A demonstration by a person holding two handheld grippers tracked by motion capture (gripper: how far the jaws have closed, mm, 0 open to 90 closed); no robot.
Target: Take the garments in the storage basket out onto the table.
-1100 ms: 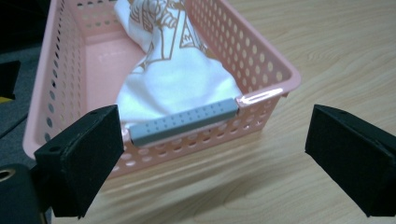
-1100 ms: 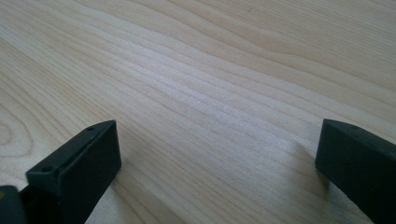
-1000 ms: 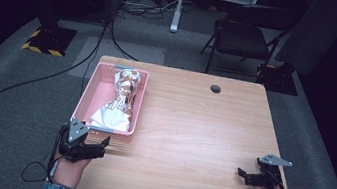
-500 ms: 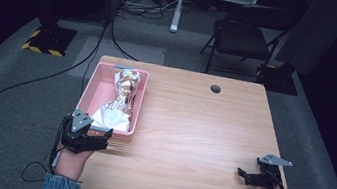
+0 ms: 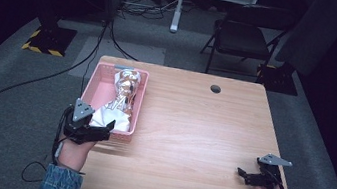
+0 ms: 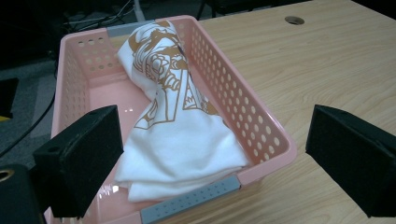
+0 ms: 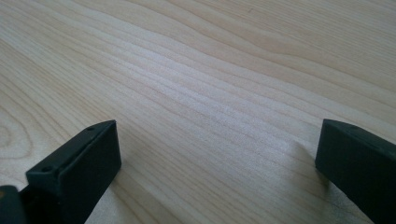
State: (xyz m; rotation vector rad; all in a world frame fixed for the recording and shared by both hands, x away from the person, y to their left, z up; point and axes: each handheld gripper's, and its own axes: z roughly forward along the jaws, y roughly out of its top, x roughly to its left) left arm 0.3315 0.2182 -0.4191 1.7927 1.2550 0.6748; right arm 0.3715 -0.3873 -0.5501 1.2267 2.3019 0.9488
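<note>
Left gripper [image 5: 109, 130] hovered at the near end of a pink basket [image 5: 89, 94], jaws spread wide and empty.

The wooden table [image 5: 191, 128] carried the basket at its nine o'clock edge; inside lay a folded white cloth with a gold print [image 6: 177, 126], bunched toward the near wall, with one black jaw on each side of that end. At four o'clock, the right gripper [image 5: 241, 174] rested low over bare wood, jaws likewise parted and holding nothing.
</note>
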